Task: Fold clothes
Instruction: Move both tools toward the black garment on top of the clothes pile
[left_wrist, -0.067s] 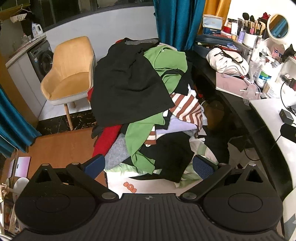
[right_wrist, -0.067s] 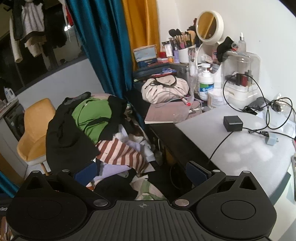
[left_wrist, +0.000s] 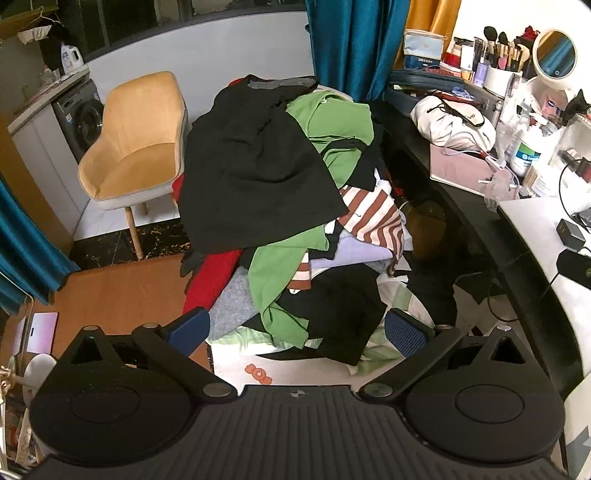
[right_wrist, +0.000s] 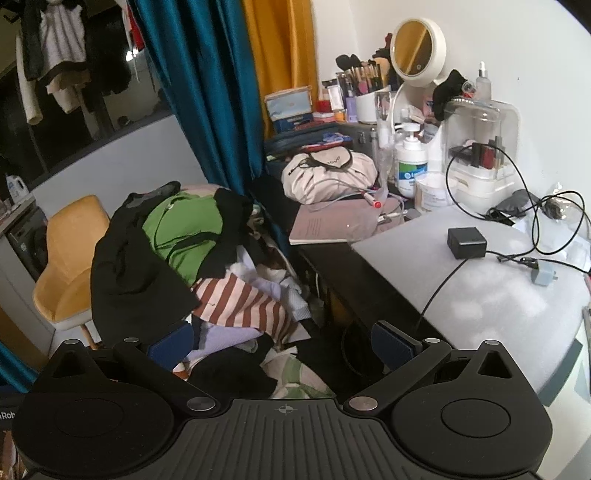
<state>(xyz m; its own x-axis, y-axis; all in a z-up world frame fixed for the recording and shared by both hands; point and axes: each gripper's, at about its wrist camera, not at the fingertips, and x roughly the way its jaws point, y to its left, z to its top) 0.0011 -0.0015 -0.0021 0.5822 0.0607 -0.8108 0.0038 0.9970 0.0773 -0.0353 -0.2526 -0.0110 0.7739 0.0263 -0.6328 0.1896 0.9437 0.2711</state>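
Note:
A tall pile of clothes (left_wrist: 280, 206) fills the middle of the left wrist view: a large black garment (left_wrist: 255, 166) on top, green ones (left_wrist: 332, 125), a brown-and-white striped one (left_wrist: 373, 218), red, grey and lilac pieces lower down. My left gripper (left_wrist: 295, 332) is open and empty, held above the pile's near edge. The same pile (right_wrist: 177, 251) lies at left in the right wrist view. My right gripper (right_wrist: 282, 347) is open and empty, over the gap between the pile and the desk.
A yellow chair (left_wrist: 133, 140) stands left of the pile, with a washing machine (left_wrist: 79, 118) behind it. A black desk (right_wrist: 332, 258) at right carries a white mat (right_wrist: 480, 295), a charger with cables (right_wrist: 466, 242), a notebook (right_wrist: 325, 227), a bag (right_wrist: 328, 177) and cosmetics.

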